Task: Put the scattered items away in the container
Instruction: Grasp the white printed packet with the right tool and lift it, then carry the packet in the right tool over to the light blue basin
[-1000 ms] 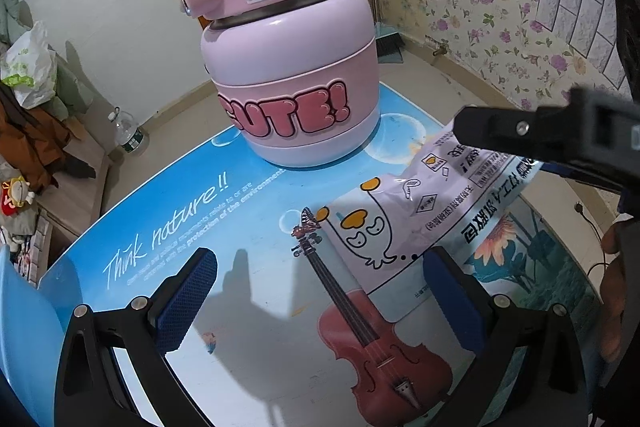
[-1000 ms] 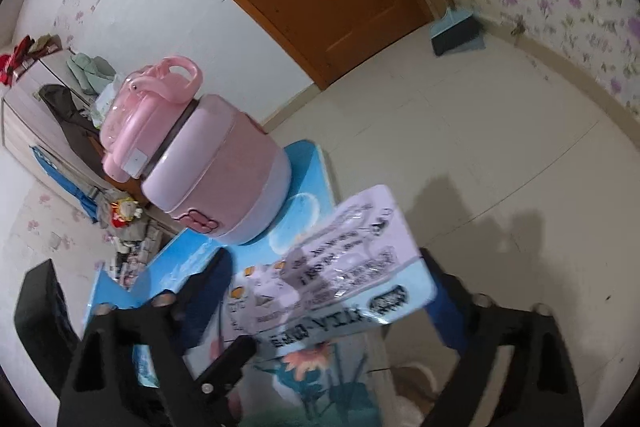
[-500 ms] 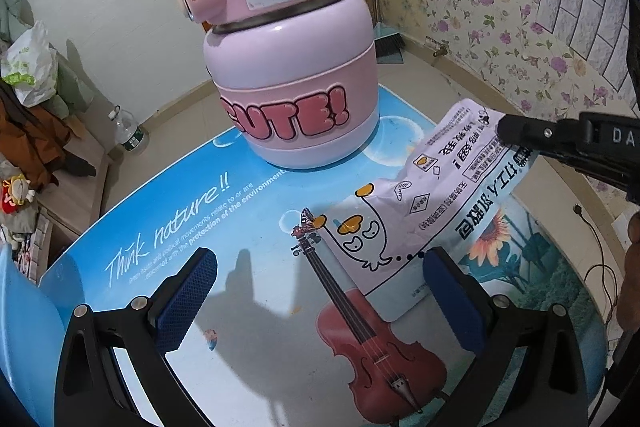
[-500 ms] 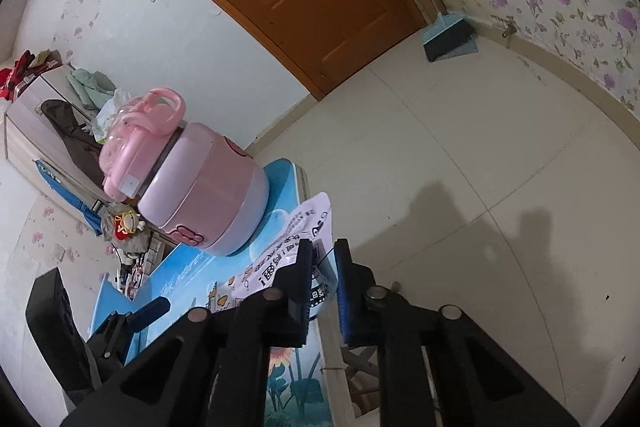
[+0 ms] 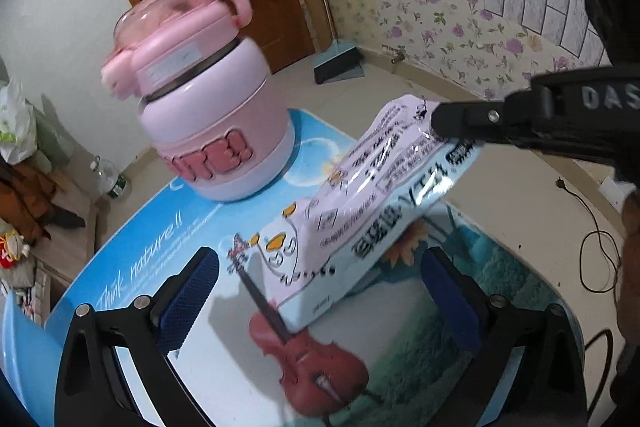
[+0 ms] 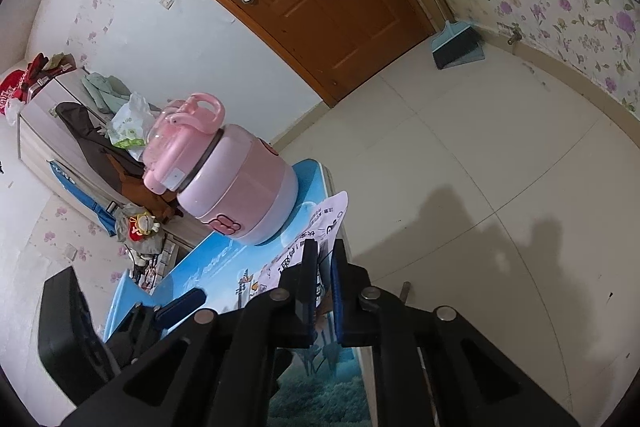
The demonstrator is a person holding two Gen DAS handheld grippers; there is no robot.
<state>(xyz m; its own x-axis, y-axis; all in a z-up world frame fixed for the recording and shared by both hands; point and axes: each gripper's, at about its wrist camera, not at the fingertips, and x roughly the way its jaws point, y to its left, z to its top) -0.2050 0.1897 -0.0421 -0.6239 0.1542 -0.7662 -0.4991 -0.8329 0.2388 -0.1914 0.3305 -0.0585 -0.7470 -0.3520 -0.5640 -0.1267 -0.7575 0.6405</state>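
The right claw (image 5: 436,121) is clamped on the top corner of the flat white plastic snack packet printed with a cartoon duck and black text (image 5: 360,211); its jaws have just been closing, and the packet's edge sits between the pads. The packet hangs tilted at centre right of the left wrist view, its lower end apparently just clear of the surface (image 5: 132,263). It looks light, soft and crinkly, and slick, so it will likely sag and swing; a pinch on the sealed edge seems the surest hold. The left claw (image 5: 320,291) stands wide apart and empty at the bottom of that frame. The surface is a blue printed top showing a violin. On it, upper left, stands a pink lidded pot with a handle (image 5: 208,107), presumably the container. Behind are a wooden door (image 6: 320,7), floral wallpaper and a tiled floor.
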